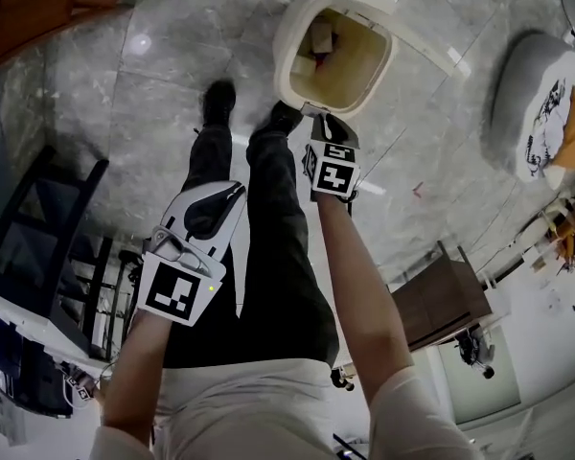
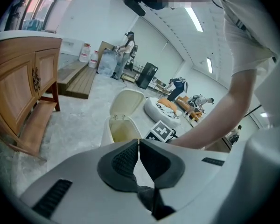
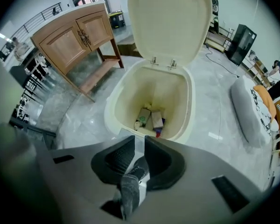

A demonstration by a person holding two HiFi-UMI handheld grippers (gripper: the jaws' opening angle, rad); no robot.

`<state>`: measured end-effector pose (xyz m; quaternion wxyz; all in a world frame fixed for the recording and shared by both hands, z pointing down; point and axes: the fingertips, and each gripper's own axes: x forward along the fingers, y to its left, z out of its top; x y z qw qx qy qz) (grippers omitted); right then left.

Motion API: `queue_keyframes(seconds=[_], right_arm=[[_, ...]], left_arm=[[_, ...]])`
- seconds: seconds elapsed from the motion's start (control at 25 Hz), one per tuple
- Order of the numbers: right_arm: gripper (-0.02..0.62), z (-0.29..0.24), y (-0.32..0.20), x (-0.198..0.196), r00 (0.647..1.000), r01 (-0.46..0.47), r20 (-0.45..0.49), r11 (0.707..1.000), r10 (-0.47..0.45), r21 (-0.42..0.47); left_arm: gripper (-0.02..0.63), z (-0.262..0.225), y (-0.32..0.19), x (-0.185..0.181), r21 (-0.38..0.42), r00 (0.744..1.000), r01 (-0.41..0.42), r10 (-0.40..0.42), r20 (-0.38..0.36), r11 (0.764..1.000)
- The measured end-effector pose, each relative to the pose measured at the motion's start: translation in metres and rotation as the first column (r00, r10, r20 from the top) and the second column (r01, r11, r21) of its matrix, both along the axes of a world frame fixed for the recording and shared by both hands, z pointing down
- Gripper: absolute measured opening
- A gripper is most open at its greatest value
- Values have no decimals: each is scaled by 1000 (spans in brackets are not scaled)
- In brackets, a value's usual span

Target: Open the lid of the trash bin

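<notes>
Right tongs (image 3: 139, 146) hang at the near front edge of the trash bin (image 3: 113, 107), jaws parted by only a narrow slit with nothing clearly gripped; a pale tab at the bin's front shows right at that slit, and I cannot tell whether they touch it. Left tongs (image 2: 138, 141) are pressed together and empty, held back by the person's thigh at lower left of the head view. The bin stands on the marble floor (image 1: 163, 84) at top centre of the head view, and its lid (image 3: 170, 20) is already swung up past vertical on its hinges, so the opening looks done. From here the main risk, as I judge it, is the lid dropping shut again: if it is held up by pressure at the front tab, easing the right tongs off could let it fall. A downward or sideways nudge on the rim could also tip or slide the bin, which looks light, and spill the cartons (image 3: 149, 118) at its bottom. The person's shoe (image 1: 284, 116) sits just beside the base and could knock it too.
</notes>
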<state>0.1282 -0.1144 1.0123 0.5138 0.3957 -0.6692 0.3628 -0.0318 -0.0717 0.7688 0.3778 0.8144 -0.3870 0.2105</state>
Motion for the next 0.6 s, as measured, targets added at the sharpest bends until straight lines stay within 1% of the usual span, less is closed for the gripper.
queue_keyframes(seconds=[0.2,0.48,0.6], right_arm=[[77,-38,-19,0,1000,3,25,998,-4,56],[70,-106,-24,-7,996,13,88,994,-23,112],[66,-140,-33,-8,994,12,107,990,-27,139]], left_arm=[[24,-22,-2,-6,16,1000,16,-16,-5,1000],[24,-60,0,-11,43,1000,-24,24,9,999],[24,-80,-7,-10,50,999,-44,44,6,998]])
